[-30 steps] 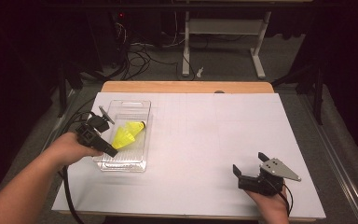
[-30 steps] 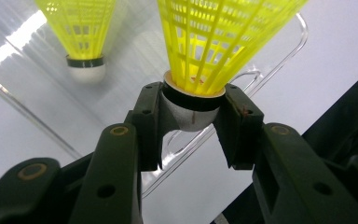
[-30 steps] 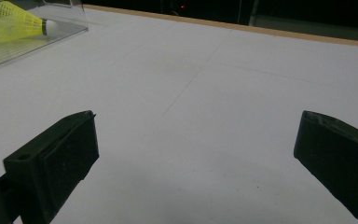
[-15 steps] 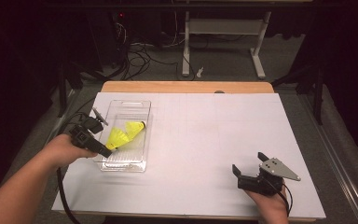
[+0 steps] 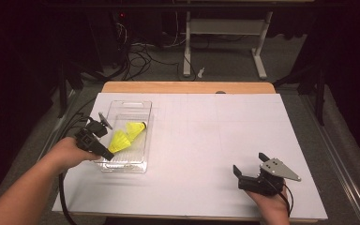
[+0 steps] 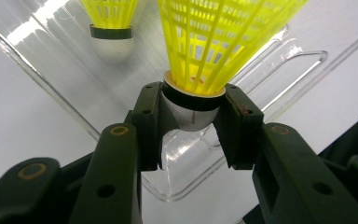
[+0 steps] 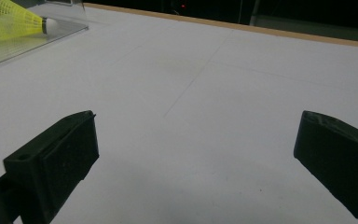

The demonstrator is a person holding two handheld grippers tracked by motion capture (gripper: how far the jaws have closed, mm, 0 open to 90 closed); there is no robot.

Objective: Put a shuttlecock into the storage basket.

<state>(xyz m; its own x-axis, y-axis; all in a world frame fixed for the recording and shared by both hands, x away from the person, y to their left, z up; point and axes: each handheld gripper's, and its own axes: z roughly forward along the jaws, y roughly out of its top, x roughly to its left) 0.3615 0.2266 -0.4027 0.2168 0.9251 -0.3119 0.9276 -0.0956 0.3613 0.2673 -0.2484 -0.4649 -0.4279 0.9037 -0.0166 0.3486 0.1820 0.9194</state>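
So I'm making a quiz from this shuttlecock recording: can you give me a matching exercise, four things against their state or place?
Things:
1. left hand-held gripper
2. right hand-held gripper
3. second shuttlecock
4. clear tray

States:
A. lying inside the tray
B. jaws wide open above bare table
C. shut on a yellow shuttlecock's cork
D. resting on the white table, left side

Pairs: 1-C, 2-B, 3-A, 4-D

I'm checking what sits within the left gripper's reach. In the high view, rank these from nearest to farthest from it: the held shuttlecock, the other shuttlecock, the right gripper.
1. Held shuttlecock: between the left gripper's jaws, over the clear tray.
2. Other shuttlecock: just beyond, in the same tray.
3. Right gripper: far across the white table, near the front right edge.
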